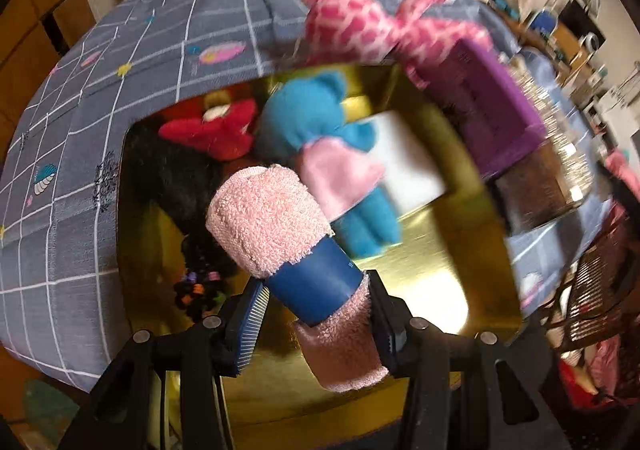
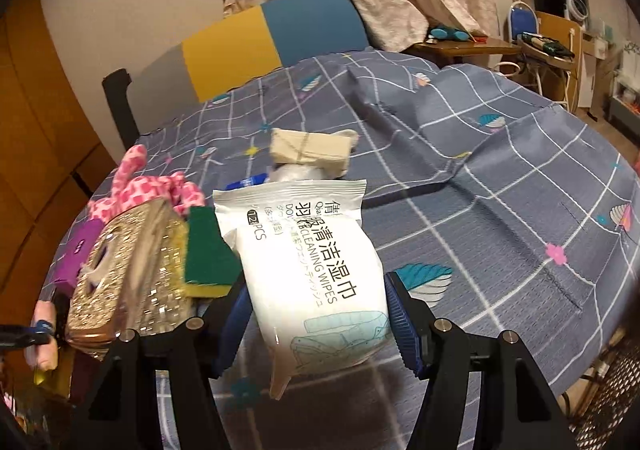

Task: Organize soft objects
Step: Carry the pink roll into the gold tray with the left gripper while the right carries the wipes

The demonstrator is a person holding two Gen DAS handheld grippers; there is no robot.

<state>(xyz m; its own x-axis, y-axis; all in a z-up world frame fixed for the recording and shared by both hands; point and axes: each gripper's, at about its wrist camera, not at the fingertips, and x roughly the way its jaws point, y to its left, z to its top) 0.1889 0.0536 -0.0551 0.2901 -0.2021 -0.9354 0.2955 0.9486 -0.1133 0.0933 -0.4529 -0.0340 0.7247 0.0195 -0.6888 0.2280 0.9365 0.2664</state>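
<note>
My left gripper (image 1: 316,314) is shut on a rolled pink towel (image 1: 264,217) with a blue band, held over a gold box (image 1: 440,274). Inside the box lie a blue plush in a pink dress (image 1: 320,129), a red plush (image 1: 216,125), a black furry item (image 1: 176,181) and a white block (image 1: 408,161). A pink spotted plush (image 1: 360,25) lies on the box's far rim. My right gripper (image 2: 316,314) is open around a white pack of cleaning wipes (image 2: 316,262) on the bed. The pink towel also shows at the left edge of the right wrist view (image 2: 42,334).
A purple item (image 1: 488,105) and a glittery gold bag (image 2: 132,274) sit by the box. A green and yellow sponge (image 2: 208,250), a beige tied bundle (image 2: 308,147) and a clear wrapped item (image 2: 296,171) lie on the blue checked bedsheet (image 2: 500,209). A chair and shelves stand behind.
</note>
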